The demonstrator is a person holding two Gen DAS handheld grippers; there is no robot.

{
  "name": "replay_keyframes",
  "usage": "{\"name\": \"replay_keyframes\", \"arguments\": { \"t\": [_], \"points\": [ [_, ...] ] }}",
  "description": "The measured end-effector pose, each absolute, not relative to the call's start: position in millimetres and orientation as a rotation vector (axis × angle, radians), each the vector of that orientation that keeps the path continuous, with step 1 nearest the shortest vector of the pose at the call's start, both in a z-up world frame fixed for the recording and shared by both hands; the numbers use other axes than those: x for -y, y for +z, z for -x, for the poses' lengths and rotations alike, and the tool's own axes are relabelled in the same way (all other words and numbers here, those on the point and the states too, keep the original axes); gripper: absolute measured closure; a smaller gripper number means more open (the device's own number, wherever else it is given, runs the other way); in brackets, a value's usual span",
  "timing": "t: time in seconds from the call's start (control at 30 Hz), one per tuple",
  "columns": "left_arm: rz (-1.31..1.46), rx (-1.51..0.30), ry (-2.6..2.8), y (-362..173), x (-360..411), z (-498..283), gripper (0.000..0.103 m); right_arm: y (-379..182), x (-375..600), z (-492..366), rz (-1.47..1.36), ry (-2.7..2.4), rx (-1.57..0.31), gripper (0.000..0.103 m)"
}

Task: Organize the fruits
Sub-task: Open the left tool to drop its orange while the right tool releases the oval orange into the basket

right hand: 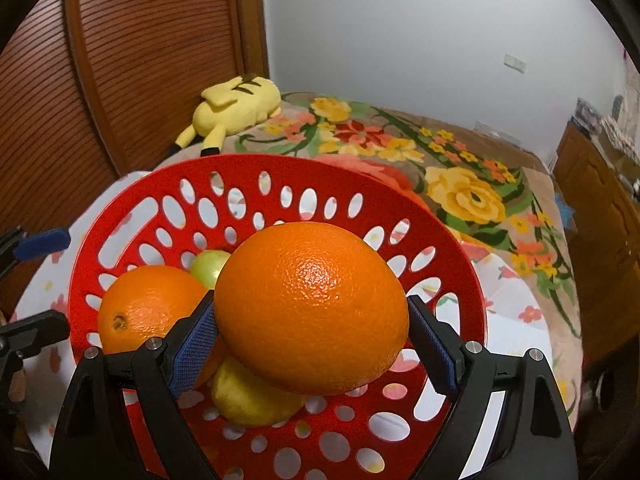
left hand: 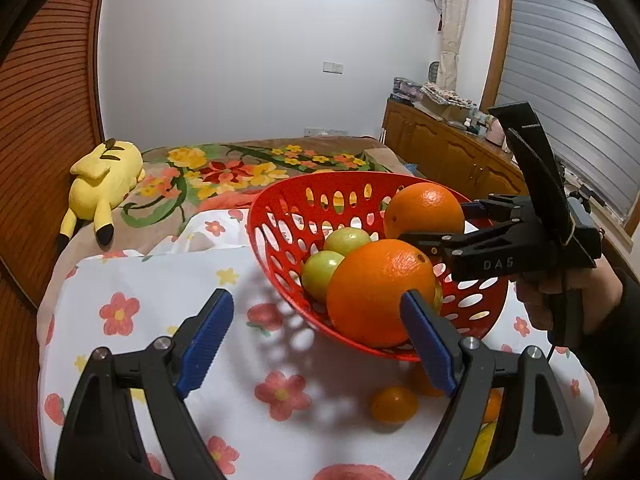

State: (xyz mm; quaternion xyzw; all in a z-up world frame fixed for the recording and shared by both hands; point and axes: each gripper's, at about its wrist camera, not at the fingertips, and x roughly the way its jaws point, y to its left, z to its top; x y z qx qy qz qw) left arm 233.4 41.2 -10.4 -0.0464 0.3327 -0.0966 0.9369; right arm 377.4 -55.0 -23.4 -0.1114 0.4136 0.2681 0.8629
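Observation:
A red perforated basket [left hand: 280, 188] [right hand: 280, 160] stands on a white floral cloth [left hand: 160, 280]. In it lie a large orange [left hand: 380, 292] [right hand: 148, 308], two green fruits [left hand: 322, 274] [left hand: 346, 240] and a yellow fruit [right hand: 252, 400]. My right gripper [right hand: 312, 344] [left hand: 436, 220] is shut on a second large orange [right hand: 312, 308] [left hand: 424, 208], held above the basket's inside. My left gripper [left hand: 318, 340] [right hand: 44, 284] stands open low at the basket's near side, with nothing pressed between its pads [left hand: 208, 340].
A small orange fruit [left hand: 394, 404] and a partly hidden yellow one [left hand: 484, 448] lie loose on the cloth before the basket. A yellow plush toy [left hand: 104, 180] rests on the flowered blanket [left hand: 240, 168] behind. A wooden cabinet [left hand: 440, 148] stands right, a louvred door [left hand: 44, 120] left.

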Motion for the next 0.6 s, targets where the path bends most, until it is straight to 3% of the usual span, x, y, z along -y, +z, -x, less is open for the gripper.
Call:
{"name": "replay_keyframes", "arguments": {
  "t": [0.6],
  "points": [
    [0.102, -0.690, -0.190, -18.1, -43.0, -225.3, 0.017, -18.9, 55.6, -373.7, 0.236, 0.549, -0.860, 0.011]
  ]
}}
